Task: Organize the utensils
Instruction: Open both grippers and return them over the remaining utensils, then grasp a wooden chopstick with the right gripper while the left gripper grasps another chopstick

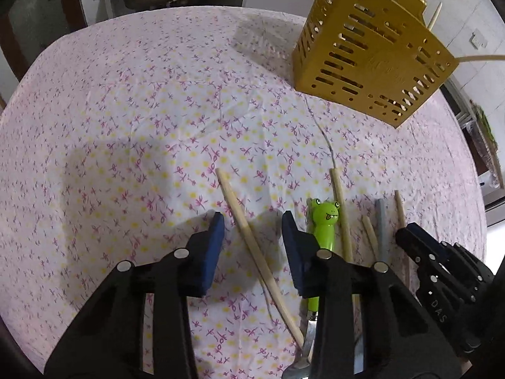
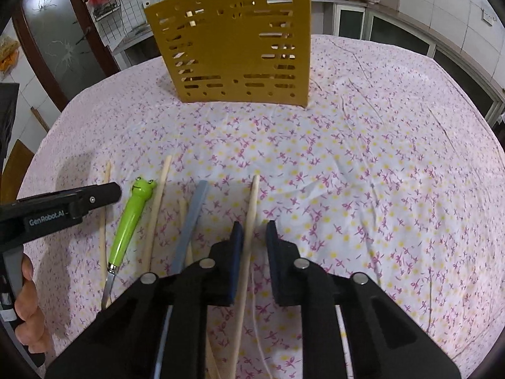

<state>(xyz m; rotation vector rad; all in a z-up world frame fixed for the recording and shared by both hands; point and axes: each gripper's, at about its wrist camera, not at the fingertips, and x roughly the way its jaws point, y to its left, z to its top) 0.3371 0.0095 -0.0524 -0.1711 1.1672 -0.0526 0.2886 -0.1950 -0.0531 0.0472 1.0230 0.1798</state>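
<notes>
My left gripper [image 1: 253, 229] points down at the floral tablecloth, jaws apart, with a wooden chopstick [image 1: 240, 218] lying between the blue pads and touching neither. Just right of it lie a green frog-handled knife [image 1: 323, 221], more wooden chopsticks and a grey one [image 1: 381, 227]. My right gripper [image 2: 255, 237] straddles another wooden chopstick [image 2: 252, 208]; the stick runs along the left pad, and a gap shows to the right pad. The knife [image 2: 129, 218] and the grey chopstick [image 2: 191, 218] lie to its left. The mustard perforated utensil holder [image 2: 240, 47] stands behind, with sticks in it.
The holder [image 1: 363, 63] sits at the table's far right in the left wrist view. The left gripper's black body [image 2: 107, 192] and a hand [image 2: 28, 300] reach in from the left of the right wrist view. Kitchen counters and cabinets ring the round table [image 2: 410, 158].
</notes>
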